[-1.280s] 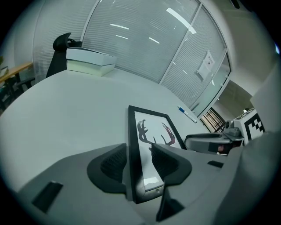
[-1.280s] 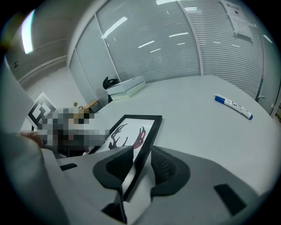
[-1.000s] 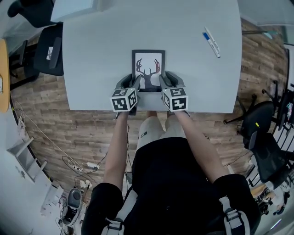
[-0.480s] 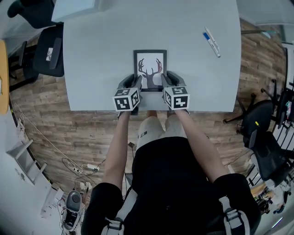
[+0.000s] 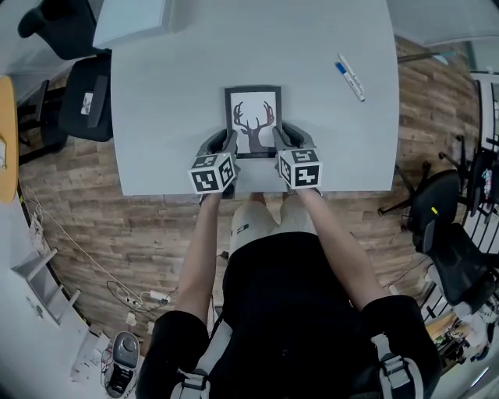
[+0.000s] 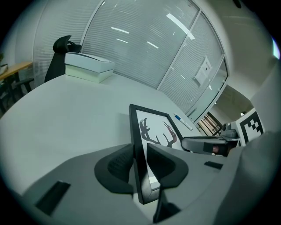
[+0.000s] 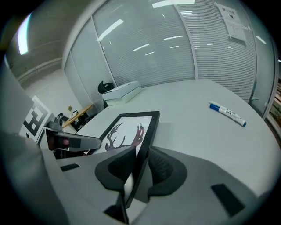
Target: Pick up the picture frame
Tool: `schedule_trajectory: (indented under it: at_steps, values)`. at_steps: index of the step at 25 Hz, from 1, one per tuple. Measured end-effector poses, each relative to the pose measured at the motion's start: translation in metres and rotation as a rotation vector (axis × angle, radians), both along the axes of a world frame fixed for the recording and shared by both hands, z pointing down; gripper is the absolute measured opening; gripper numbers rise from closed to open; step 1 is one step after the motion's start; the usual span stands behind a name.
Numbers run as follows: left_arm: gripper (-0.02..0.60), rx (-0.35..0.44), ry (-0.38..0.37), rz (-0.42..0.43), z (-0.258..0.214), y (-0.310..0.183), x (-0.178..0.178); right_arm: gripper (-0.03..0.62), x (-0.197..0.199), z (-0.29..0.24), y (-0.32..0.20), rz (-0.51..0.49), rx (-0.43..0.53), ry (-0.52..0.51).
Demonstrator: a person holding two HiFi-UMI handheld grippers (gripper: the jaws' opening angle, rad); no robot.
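Observation:
The picture frame (image 5: pixel 253 115), black-edged with a deer-antler print, is over the white table (image 5: pixel 171 93) near its front edge. My left gripper (image 5: pixel 227 141) has the frame's left side bar (image 6: pixel 137 145) between its jaws, which are closing, and the pads touch it on both faces. My right gripper (image 5: pixel 281 139) holds the right side bar (image 7: pixel 145 136) the same way, its jaws also closing. In both gripper views the frame stands clear of the table top and throws a shadow on it. Each gripper view shows the other gripper across the frame.
A blue-capped marker (image 5: pixel 349 76) lies at the table's right rear. A flat white box (image 5: pixel 129 19) sits at the far left corner. Black office chairs (image 5: pixel 82 90) stand left of the table. The table's front edge (image 5: pixel 249 192) runs just below the grippers.
Both grippers have narrowed onto the frame's side bars and come up a little with it. The frame's place over the table is nearly the same.

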State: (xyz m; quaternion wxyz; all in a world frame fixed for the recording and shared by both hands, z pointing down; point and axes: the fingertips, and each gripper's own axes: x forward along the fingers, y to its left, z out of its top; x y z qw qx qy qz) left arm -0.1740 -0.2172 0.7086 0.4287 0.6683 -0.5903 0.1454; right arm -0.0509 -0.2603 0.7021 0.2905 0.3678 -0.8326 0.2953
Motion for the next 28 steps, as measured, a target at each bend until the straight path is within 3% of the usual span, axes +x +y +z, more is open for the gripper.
schedule_trajectory:
  at_steps: [12,28]
  values:
    - [0.098,0.157,-0.016,0.045,-0.08,-0.034,-0.001,0.1,0.002,-0.084,-0.028,0.053,0.18,-0.037]
    - [0.089,0.472,-0.107,0.106,-0.226,-0.077,0.003,0.098,0.01,-0.222,-0.066,0.095,0.487,-0.139]
